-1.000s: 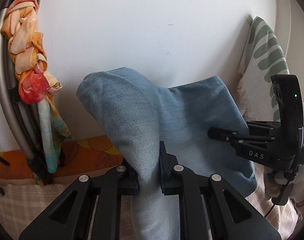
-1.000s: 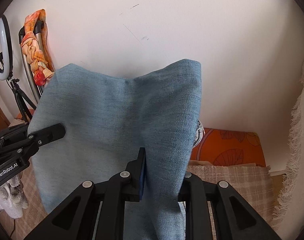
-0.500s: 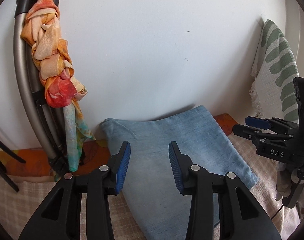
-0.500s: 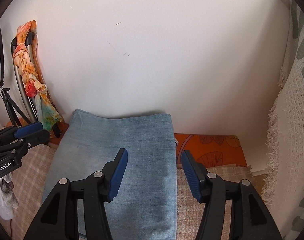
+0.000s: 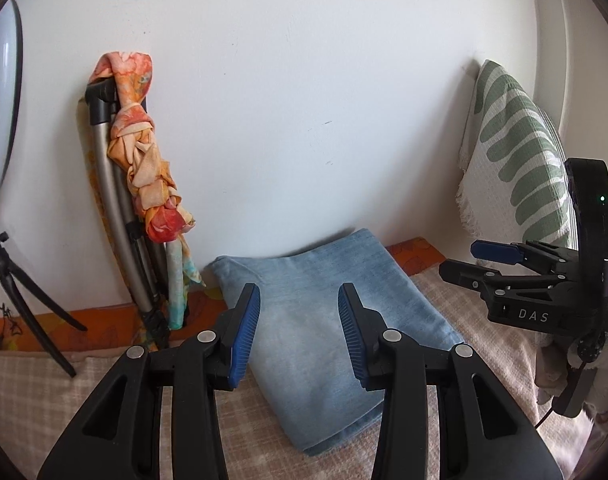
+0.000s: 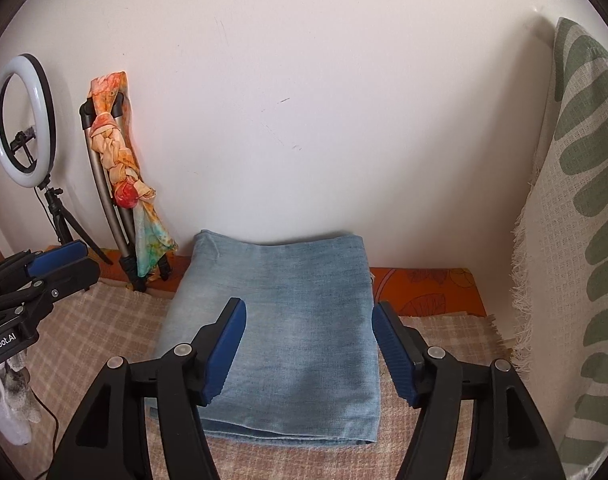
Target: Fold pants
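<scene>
Lying flat: the pants (image 6: 276,332), a folded blue denim rectangle at the centre of the right wrist frame, on the checked bed cover (image 6: 104,328), far edge touching the wall (image 6: 304,100).
Left gripper (image 5: 299,332): jaws apart, holding nothing, above the denim.
Right gripper (image 6: 310,354): jaws apart, empty, straddling the stack.
Fold risk: layered hems at lower centre look loose; a brushing finger could drag the top layer askew.
Snag risk: the scarf-wrapped stand (image 6: 116,184), left of centre, stands just beside the denim; a wide leftward swing might tip it.
Fringe risk: the leaf-patterned throw (image 6: 576,200), right edge, could catch a finger.
</scene>
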Motion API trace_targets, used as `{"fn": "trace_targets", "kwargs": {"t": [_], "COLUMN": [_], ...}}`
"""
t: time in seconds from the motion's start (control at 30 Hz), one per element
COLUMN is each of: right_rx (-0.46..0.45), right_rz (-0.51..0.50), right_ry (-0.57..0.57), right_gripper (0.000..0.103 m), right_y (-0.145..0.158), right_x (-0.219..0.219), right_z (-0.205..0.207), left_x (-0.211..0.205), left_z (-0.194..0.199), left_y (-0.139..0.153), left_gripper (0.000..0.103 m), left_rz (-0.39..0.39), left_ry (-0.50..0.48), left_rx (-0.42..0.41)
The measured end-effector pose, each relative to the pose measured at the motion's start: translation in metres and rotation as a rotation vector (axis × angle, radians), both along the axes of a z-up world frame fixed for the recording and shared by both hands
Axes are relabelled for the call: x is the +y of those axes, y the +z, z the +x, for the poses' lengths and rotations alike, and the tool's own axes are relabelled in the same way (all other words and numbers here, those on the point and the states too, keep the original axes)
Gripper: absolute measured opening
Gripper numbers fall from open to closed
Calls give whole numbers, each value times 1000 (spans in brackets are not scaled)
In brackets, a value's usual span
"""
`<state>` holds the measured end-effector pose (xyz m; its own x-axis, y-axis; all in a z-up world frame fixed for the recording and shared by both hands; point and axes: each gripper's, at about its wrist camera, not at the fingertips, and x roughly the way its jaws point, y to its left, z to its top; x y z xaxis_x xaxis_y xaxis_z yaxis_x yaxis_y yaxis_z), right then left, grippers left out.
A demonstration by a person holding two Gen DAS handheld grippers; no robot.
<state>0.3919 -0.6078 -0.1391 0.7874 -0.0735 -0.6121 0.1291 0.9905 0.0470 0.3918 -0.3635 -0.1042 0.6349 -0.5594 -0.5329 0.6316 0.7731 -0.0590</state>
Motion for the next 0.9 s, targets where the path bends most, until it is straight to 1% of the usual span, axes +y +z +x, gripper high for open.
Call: {"fn": "trace_targets", "kwargs": {"t": [0.07, 0.13, 0.17, 0.27, 0.33, 0.4, 0.5, 0.57, 0.63, 0.67, 0.9], "right_rx": [-7, -18, -24, -47, -62, -83, -92, -92, -92, -92, -119], "right_rz": [2, 8, 9, 0, -8, -7, -15, -25, -19, -19, -63], "right_ry": [1, 2, 4, 11, 11, 20, 38, 39, 41, 42, 38], "right_gripper": [68, 69, 70, 71, 74, 76, 83, 83, 86, 86, 90], "right_y": [8, 17, 21, 34, 42, 47, 51, 52, 51, 51, 57], "right_x": [6, 13, 17, 31, 42, 54, 73, 85, 96, 102, 144], "right_z": [-11, -24, -30, -49, -63, -77, -96, -107, -118, -124, -165], "left_x": [8, 19, 23, 35, 42, 53, 68, 77, 87, 93, 134], "left_z": [-10, -20, -25, -42, -54, -66, -85, -99, -112, -118, -160], "left_y": [10, 20, 24, 33, 38, 43, 50, 54, 57, 59, 61], "left_gripper": [39, 46, 51, 54, 58, 67, 74, 76, 78, 80, 81], "left_rz": [-14, -28, -34, -39, -44, -54, -61, -58, -52, -52, -61], "left_ry": [-3, -7, -9, -11, -13, -7, 17, 24, 30, 33, 60], "left_rx": [-5, -5, -9, -26, -33, -42, -56, -70, -85, -89, -99]}}
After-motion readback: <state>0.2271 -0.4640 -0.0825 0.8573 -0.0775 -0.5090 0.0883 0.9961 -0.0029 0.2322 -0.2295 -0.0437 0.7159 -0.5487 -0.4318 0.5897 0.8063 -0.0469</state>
